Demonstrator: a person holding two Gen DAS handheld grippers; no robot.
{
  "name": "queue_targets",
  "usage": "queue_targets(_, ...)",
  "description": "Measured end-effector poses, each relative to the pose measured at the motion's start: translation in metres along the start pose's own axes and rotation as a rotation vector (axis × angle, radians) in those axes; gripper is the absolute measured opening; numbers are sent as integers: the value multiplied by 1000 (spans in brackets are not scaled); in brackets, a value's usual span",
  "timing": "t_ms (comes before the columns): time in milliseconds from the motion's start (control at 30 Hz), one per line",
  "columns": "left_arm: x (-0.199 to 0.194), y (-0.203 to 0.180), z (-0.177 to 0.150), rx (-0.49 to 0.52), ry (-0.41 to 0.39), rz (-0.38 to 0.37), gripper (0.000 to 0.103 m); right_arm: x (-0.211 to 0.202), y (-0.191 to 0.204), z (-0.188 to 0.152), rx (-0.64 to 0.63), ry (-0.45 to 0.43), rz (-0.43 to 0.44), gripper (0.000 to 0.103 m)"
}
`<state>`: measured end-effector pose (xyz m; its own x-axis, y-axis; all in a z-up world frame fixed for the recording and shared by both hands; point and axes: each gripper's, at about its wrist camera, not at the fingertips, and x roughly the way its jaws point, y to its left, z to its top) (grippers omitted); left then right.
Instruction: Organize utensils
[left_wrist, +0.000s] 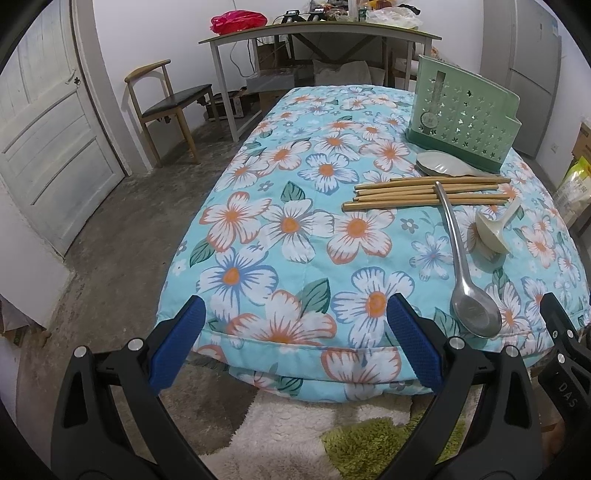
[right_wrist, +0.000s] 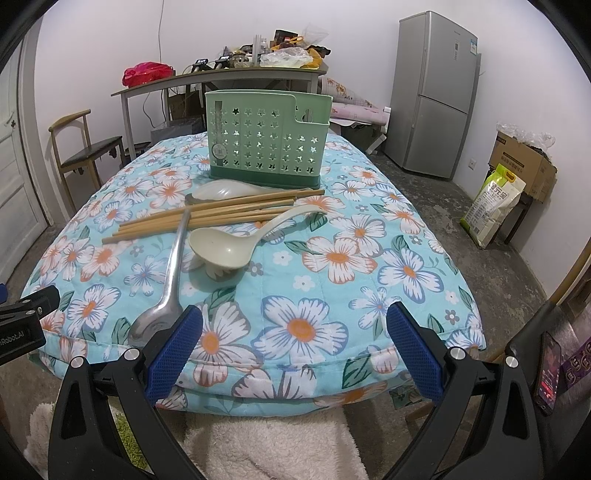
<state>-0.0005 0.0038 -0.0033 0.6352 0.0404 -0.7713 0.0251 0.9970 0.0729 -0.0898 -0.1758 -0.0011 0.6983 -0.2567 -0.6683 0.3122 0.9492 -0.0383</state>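
- The left tongs (left_wrist: 295, 339) hang at the near edge of the floral quilt (left_wrist: 288, 229), blue pads wide apart and nothing between them.
- The right tongs (right_wrist: 293, 345) sit at that same near edge, pads likewise spread and empty; a phone (right_wrist: 549, 371) with a lit screen shows beside them at the right.
- Nearest on the quilt, and well short of the green utensil holder (right_wrist: 267, 138), lies the metal spoon (right_wrist: 168, 280): its bowl is by the quilt's near edge, its handle runs away toward the holder and its tip rests on the chopsticks.
- Just to the right of the spoon's handle, between the tongs and the holder, the cream ladle (right_wrist: 225, 249) lies bowl up, its handle curving away to the right.
- The bundle of wooden chopsticks (right_wrist: 207, 218) lies crosswise in front of the holder, under the spoon's tip.
- A pale rice paddle (right_wrist: 221, 192) lies between the chopsticks and the holder's base, just in front of the base.
- The holder stands upright on the far half of the quilt, star holes in its front wall.
- Behind the holder are a cluttered table (right_wrist: 221, 77), a chair (right_wrist: 88, 147) to its left and a grey fridge (right_wrist: 436, 92) to its right.
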Motion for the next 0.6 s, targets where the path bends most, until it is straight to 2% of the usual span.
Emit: queue_targets(600, 1, 6, -2, -2, 0, 6, 95, -1, 0, 0, 2, -1, 1, 97)
